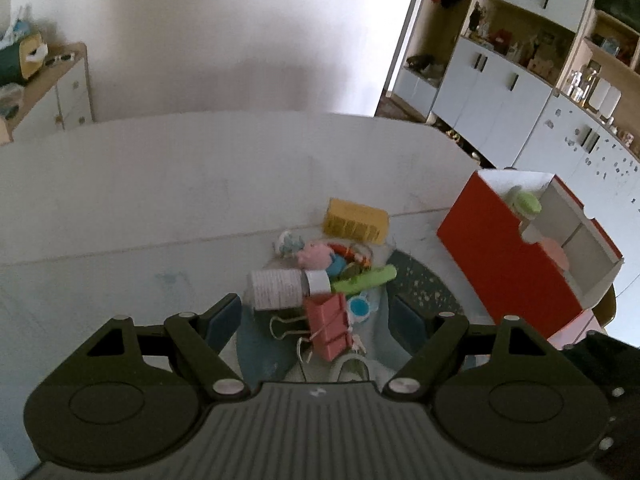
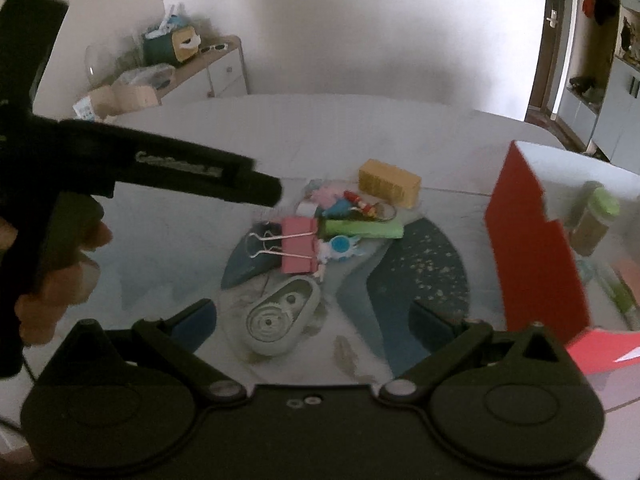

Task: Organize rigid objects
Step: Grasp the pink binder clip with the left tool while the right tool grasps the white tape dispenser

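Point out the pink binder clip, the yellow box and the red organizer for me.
pink binder clip (image 2: 299, 245), right wrist view, middle of its pink body
yellow box (image 1: 355, 221), left wrist view, its front face
red organizer (image 1: 508, 256), left wrist view, its red side wall

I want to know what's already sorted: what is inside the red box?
The red box holds a jar with a green lid in a rear compartment and something pink in the next; its red wall hides the lower parts.

black tongs (image 2: 312, 316), blue finger pads (image 2: 196, 318), silver pivot screws, ribbed grey housing; left tongs (image 1: 316, 318) alike.
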The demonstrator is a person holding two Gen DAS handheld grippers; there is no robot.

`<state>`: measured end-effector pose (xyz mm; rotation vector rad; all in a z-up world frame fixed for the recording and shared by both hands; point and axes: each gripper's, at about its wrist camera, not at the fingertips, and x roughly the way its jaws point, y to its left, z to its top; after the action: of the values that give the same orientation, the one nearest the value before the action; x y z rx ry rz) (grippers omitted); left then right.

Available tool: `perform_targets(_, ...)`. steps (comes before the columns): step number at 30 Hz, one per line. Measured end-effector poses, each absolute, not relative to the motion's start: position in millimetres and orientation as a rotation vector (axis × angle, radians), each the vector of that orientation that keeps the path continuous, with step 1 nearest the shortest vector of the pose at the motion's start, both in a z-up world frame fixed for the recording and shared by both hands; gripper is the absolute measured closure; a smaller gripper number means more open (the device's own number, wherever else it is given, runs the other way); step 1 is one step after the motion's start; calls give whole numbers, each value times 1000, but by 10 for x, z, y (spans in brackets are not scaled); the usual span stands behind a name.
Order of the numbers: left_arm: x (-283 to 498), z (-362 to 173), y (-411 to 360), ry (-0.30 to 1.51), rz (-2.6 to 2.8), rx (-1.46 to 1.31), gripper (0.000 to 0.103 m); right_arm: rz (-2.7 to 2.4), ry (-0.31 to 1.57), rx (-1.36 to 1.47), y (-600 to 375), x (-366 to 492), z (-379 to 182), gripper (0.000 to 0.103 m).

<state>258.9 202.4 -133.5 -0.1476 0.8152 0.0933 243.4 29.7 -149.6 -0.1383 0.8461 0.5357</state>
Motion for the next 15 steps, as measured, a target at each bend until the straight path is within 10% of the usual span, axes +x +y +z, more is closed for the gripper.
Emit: perform_targets(15, 2904, -1706, 2101, 919, 119, -218, 21, 564, 914, -179, 596, 2623, -1963, 10)
